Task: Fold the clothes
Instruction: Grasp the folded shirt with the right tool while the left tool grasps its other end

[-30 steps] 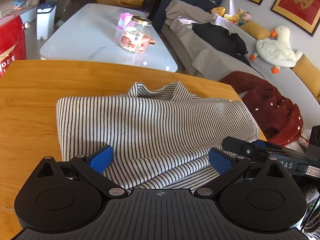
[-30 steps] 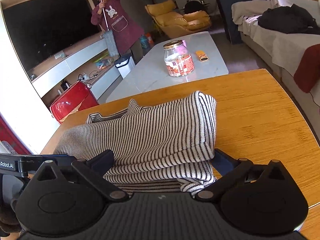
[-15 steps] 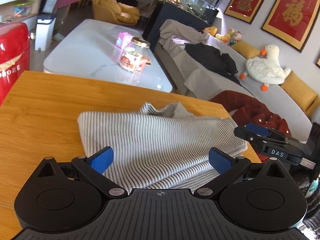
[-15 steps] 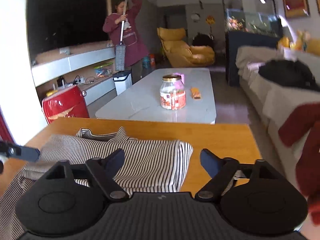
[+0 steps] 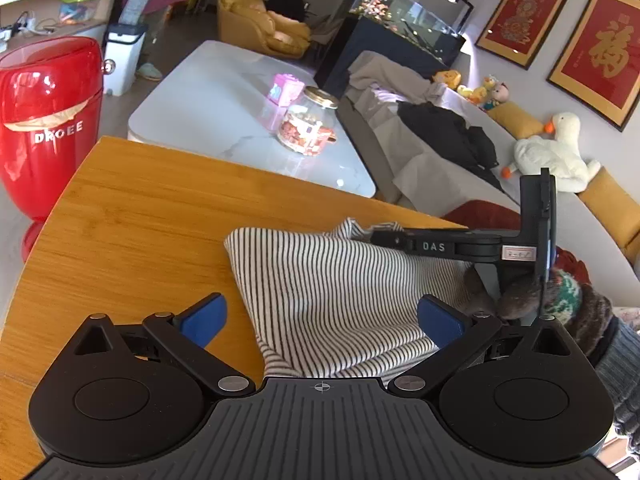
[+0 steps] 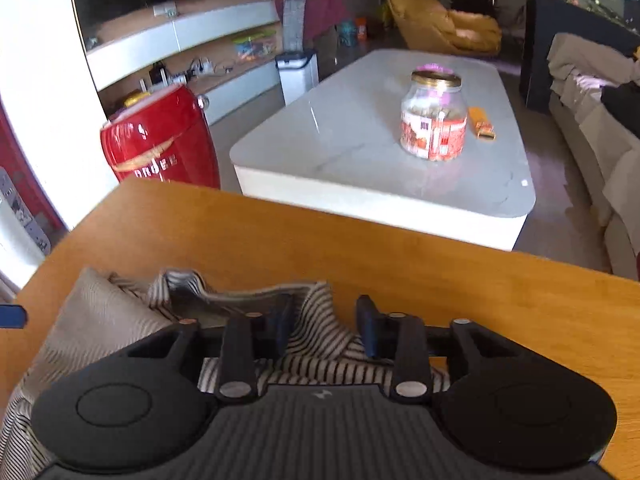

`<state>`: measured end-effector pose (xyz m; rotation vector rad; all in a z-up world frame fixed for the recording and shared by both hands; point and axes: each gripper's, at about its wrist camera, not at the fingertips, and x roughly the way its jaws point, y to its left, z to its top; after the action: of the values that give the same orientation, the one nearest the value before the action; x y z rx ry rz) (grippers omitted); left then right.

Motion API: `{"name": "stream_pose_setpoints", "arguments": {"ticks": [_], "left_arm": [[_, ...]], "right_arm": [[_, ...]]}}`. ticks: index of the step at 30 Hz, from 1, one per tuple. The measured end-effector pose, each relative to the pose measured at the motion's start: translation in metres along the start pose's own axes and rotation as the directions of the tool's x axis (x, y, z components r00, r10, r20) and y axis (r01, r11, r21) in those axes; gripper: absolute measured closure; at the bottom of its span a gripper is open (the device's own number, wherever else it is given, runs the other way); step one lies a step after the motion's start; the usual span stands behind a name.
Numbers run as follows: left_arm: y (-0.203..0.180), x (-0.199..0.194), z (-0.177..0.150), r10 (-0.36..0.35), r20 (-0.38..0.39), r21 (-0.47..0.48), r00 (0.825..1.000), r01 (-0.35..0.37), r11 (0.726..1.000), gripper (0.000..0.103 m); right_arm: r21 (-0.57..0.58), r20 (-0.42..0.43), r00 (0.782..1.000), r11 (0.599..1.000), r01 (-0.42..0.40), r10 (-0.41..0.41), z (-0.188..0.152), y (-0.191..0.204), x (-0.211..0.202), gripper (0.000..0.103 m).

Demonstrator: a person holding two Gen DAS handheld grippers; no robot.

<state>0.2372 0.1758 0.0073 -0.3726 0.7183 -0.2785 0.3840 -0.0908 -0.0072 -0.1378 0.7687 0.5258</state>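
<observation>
The wooden bench (image 5: 132, 216) fills the lower part of both views, and its far edge runs in front of a white coffee table (image 6: 360, 160). Left of the bench's far left corner stands a red barrel-shaped appliance (image 5: 48, 120). On the coffee table stands a glass jar (image 6: 434, 120) with a gold lid, and an orange small thing (image 6: 482, 123) lies just beside it.

The striped garment (image 5: 332, 292) lies folded on the bench, close to the near edge and toward the right side as the left wrist view shows it. Its collar part points to the far edge of the bench.

The left claw (image 5: 322, 318) is spread wide. Its blue fingertips (image 5: 204, 318) stand on both sides of the near part of the garment, one over bare wood, and they do not press the cloth.

The right claw (image 6: 324, 326) is only half closed, with a bunched fold of the striped cloth standing between its fingers. It is not possible to tell if the fingers really pinch this fold. In the left wrist view the right claw (image 5: 384, 237) reaches from the right side over the far right part of the garment, near the collar
</observation>
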Motion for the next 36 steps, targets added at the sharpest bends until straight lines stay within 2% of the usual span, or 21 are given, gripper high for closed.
{"name": "stream_pose_setpoints", "arguments": {"ticks": [1, 2, 4, 7, 11, 15, 19, 22, 24, 25, 27, 29, 30, 31, 34, 36], "left_arm": [[0.000, -0.003, -0.001, -0.008, 0.000, 0.003, 1.000, 0.008, 1.000, 0.000], [0.000, -0.005, -0.001, -0.016, 0.000, 0.007, 1.000, 0.016, 1.000, 0.000], [-0.001, -0.010, -0.001, -0.015, 0.008, 0.010, 1.000, 0.015, 1.000, 0.000], [-0.006, -0.027, 0.002, -0.014, 0.043, 0.006, 0.999, 0.014, 1.000, 0.000], [-0.016, -0.053, 0.000, -0.023, 0.087, -0.002, 0.996, 0.023, 1.000, 0.000], [-0.030, -0.074, -0.008, -0.028, 0.101, -0.008, 0.995, 0.029, 1.000, 0.000], [-0.042, -0.089, -0.017, -0.055, 0.100, -0.019, 0.993, 0.057, 0.998, 0.000], [-0.048, -0.088, -0.026, -0.061, 0.067, -0.016, 0.996, 0.062, 0.998, 0.000], [-0.051, -0.082, -0.033, -0.038, 0.026, 0.000, 0.999, 0.038, 0.999, 0.000], [-0.052, -0.080, -0.037, -0.025, 0.004, 0.012, 1.000, 0.025, 1.000, 0.000], [-0.052, -0.077, -0.045, -0.011, -0.035, 0.035, 0.999, 0.013, 0.999, 0.000], [-0.051, -0.075, -0.056, -0.017, -0.079, 0.050, 0.997, 0.021, 0.999, 0.000], [-0.050, -0.074, -0.060, -0.027, -0.097, 0.051, 0.995, 0.032, 0.998, 0.000], [-0.048, -0.072, -0.064, -0.044, -0.115, 0.037, 0.992, 0.048, 0.998, 0.000], [-0.037, -0.062, -0.074, -0.113, -0.173, -0.039, 0.978, 0.108, 0.993, 0.000], [-0.029, -0.050, -0.078, -0.167, -0.214, -0.114, 0.963, 0.145, 0.983, 0.000]], "right_arm": [[-0.003, 0.002, 1.000, 1.000, 0.006, -0.006, -0.002, 0.001, -0.004, 0.092], [0.011, 0.013, 1.000, 1.000, 0.003, -0.003, -0.002, 0.000, -0.011, 0.096], [0.009, 0.071, 0.997, 1.000, -0.001, 0.001, -0.003, 0.004, -0.035, 0.097], [-0.025, 0.157, 0.986, 0.998, -0.059, 0.062, -0.009, 0.016, -0.099, 0.097], [-0.113, 0.200, 0.973, 0.989, -0.090, 0.111, -0.032, 0.039, -0.178, 0.098], [-0.104, 0.179, 0.968, 0.982, -0.160, 0.177, -0.074, 0.052, -0.230, 0.098], [-0.095, 0.103, 0.974, 0.977, -0.193, 0.202, -0.127, 0.065, -0.245, 0.098], [-0.089, 0.050, 0.979, 0.977, -0.192, 0.197, -0.163, 0.071, -0.250, 0.098], [-0.085, 0.014, 0.981, 0.978, -0.191, 0.193, -0.186, 0.076, -0.253, 0.096], [-0.070, 0.035, 0.980, 0.979, -0.193, 0.196, -0.187, 0.071, -0.262, 0.096], [-0.035, 0.094, 0.975, 0.979, -0.199, 0.202, -0.183, 0.058, -0.282, 0.084], [0.008, 0.159, 0.970, 0.982, -0.189, 0.186, -0.178, 0.043, -0.301, 0.047], [0.035, 0.195, 0.967, 0.984, -0.172, 0.162, -0.173, 0.034, -0.310, 0.041], [0.067, 0.217, 0.967, 0.986, -0.155, 0.137, -0.170, 0.023, -0.313, 0.038], [0.144, 0.199, 0.976, 0.983, -0.117, 0.088, -0.165, 0.000, -0.301, 0.035], [0.194, 0.141, 0.986, 0.974, -0.117, 0.090, -0.168, -0.009, -0.275, 0.034]]}}
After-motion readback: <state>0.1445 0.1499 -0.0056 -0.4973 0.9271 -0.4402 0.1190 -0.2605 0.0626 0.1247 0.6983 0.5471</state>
